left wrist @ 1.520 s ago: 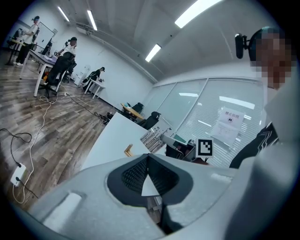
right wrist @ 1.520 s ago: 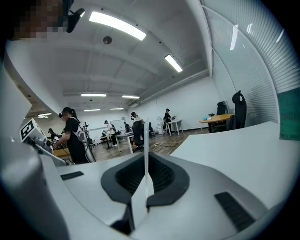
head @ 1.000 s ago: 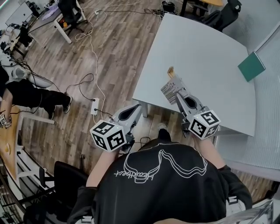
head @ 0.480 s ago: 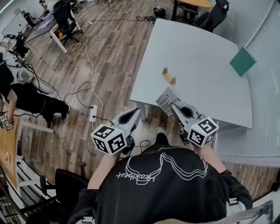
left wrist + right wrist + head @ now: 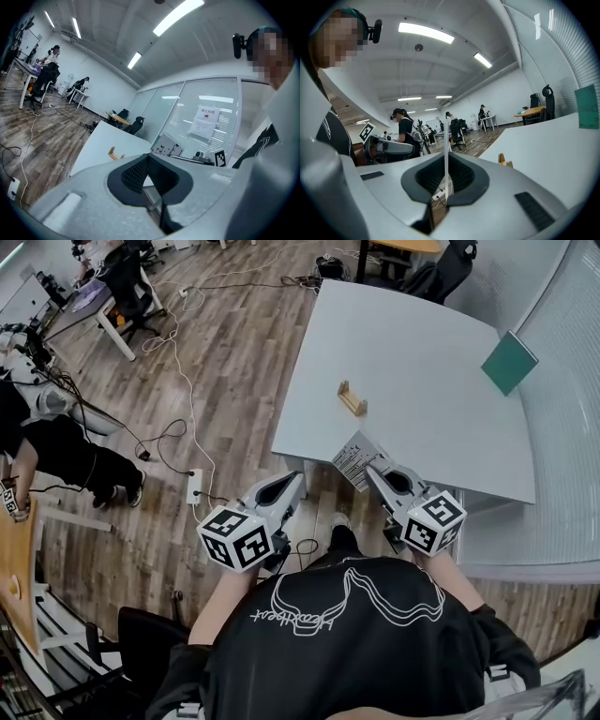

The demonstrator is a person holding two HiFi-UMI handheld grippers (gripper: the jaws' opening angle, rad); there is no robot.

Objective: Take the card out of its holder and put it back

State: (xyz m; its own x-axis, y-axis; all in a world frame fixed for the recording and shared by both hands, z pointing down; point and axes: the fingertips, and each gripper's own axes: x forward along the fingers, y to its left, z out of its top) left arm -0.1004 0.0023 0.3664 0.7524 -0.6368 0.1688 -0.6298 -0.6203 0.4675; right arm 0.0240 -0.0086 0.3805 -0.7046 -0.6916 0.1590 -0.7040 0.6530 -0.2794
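A small wooden card holder (image 5: pixel 352 397) stands with nothing in it on the grey table (image 5: pixel 422 343); it also shows in the left gripper view (image 5: pixel 114 153) and the right gripper view (image 5: pixel 503 160). My right gripper (image 5: pixel 368 465) is shut on a white printed card (image 5: pixel 353 459) over the table's near edge, short of the holder. In the right gripper view the card (image 5: pixel 446 140) stands edge-on between the pads. My left gripper (image 5: pixel 298 480) hangs left of the table over the floor, jaws together and holding nothing (image 5: pixel 150 159).
A green book (image 5: pixel 509 362) lies at the table's far right corner, by the glass wall. Cables and a power strip (image 5: pixel 194 487) run across the wooden floor on the left. A seated person (image 5: pixel 66 451) and other desks are further left.
My right gripper has drawn the card back from beside the holder toward the table's near edge. The left gripper has shifted only slightly.
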